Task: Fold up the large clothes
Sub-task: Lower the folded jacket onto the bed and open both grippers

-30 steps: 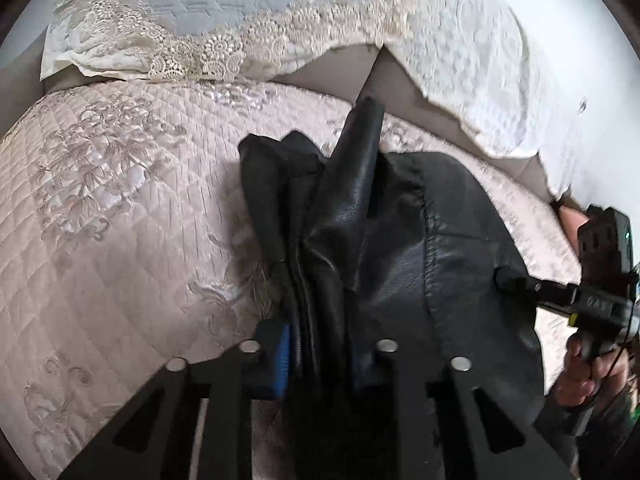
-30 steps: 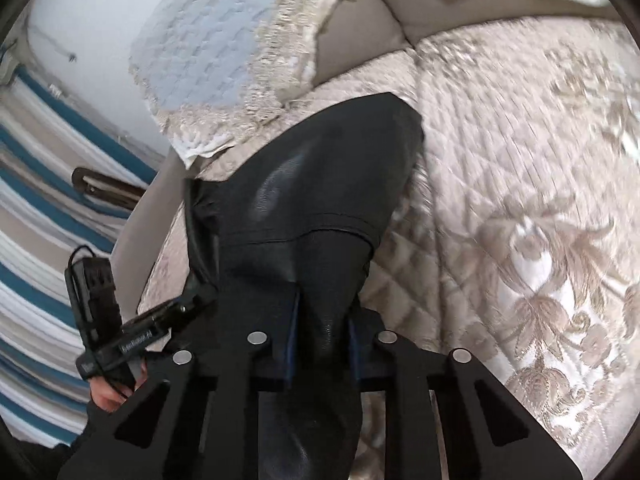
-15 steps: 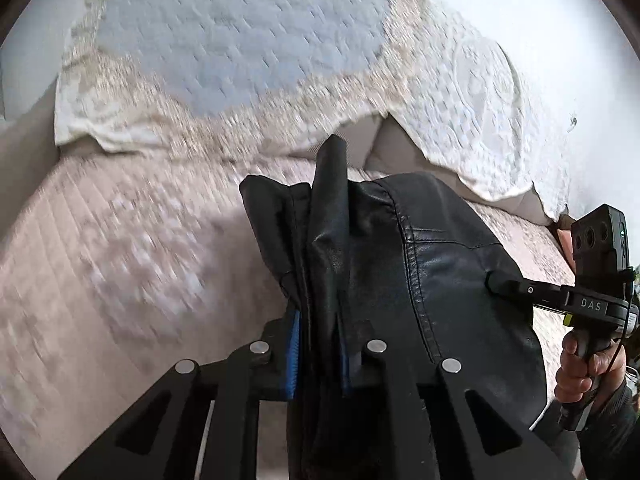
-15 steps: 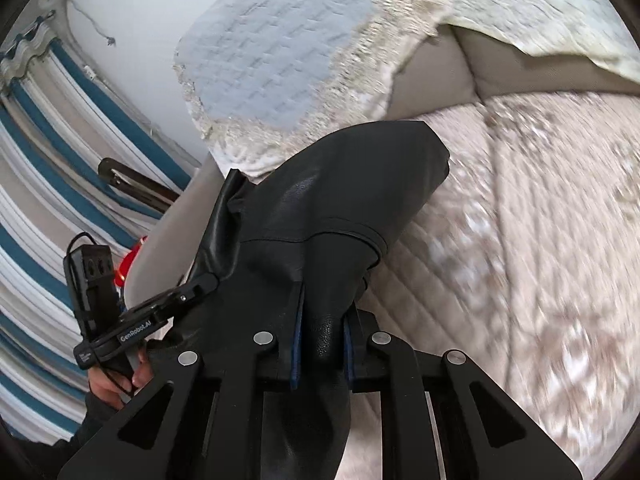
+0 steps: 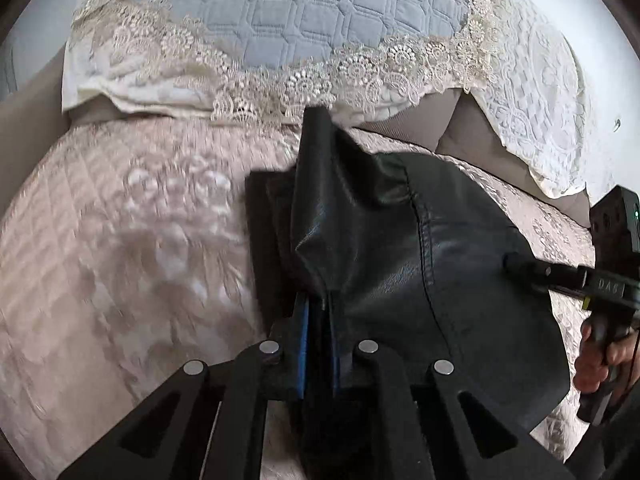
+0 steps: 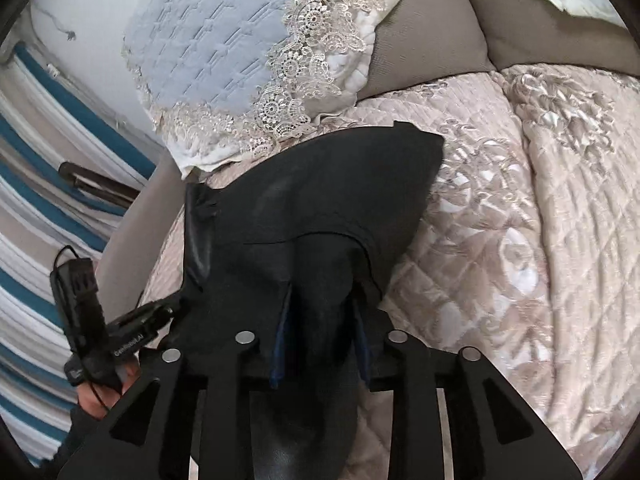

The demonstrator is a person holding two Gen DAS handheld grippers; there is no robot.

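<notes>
- My left gripper point(image 5: 319, 332) has its jaws nearly together and still closing; a thin fold of the black leather garment point(image 5: 400, 256) is pinched between the blue pads point(image 5: 303, 344).
- From that pinch the leather rises in a narrow ridge toward the lace-edged blue pillow point(image 5: 280, 12), and the rest spreads away to the side where my right gripper point(image 5: 516, 264) meets it.
- In the left wrist view the tip of my right gripper touches the far edge of the garment, with my right hand point(image 5: 600, 356) on its handle below.
- In the right wrist view my right gripper point(image 6: 320, 344) has its jaws parted and opening; a thick roll of the garment point(image 6: 320, 200) lies between the fingers point(image 6: 280, 344), but I see gaps beside the pads, so they do not press on it.
- The garment lies on the pale quilted bedspread point(image 6: 520, 240), just in front of the pillow point(image 6: 208, 52), its far corner reaching toward the lace trim.
- The bedspread point(image 5: 120, 260) is bare on the side of the garment away from my right gripper.
- In the right wrist view my left gripper point(image 6: 160, 312) meets the garment's near edge, held by my left hand point(image 6: 100, 392).
- Beyond it, past the pillow's side, hangs a blue and white striped fabric point(image 6: 36, 200).
</notes>
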